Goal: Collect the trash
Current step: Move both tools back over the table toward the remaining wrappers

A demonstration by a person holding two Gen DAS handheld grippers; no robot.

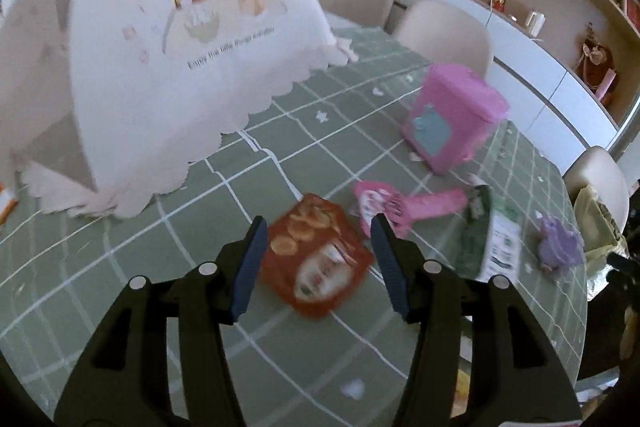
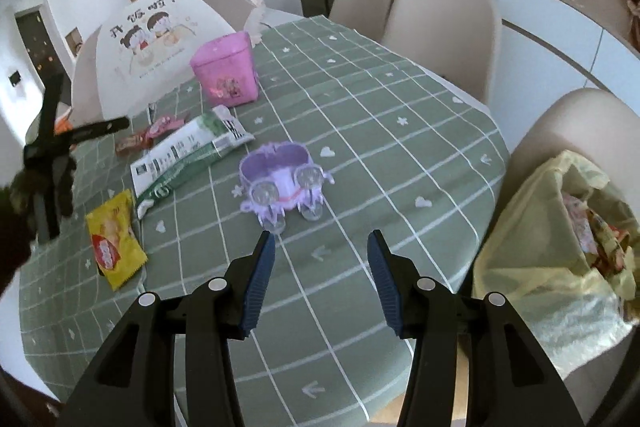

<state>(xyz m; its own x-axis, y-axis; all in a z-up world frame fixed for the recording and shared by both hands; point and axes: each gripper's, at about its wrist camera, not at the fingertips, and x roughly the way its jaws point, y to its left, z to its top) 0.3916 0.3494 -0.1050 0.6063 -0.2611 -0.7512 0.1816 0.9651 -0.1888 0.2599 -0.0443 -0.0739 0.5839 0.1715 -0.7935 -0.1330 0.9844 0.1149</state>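
Red snack packet: lies flat on the green checked tablecloth, directly ahead of the left gripper and framed between its two blue-padded fingers; whether the pads touch it cannot be told through the motion blur
Left gripper state: jaws spread wide, nothing held
Key relation: the packet sits on the gripper's centre line, its longer side running obliquely from upper left to lower right in the left wrist view, so the jaws straddle it across the shorter span
Nearer arm: the left, judged from the packet filling the gap between its fingers, while in the right wrist view this packet shows only as a small red strip far off by the left gripper's arm
Right gripper: jaws parted, empty, hovering above the cloth with a lilac toy carriage just beyond its tips
Other trash: green-and-white wrapper and yellow snack packet lie to the left in the right wrist view; a pink wrapper lies just behind the red packet
Destination: yellow plastic bag, already holding wrappers, sits on a chair at the table edge, to the right of the right gripper
Bystanders: pink box and a white food-cover tent, probably not trash
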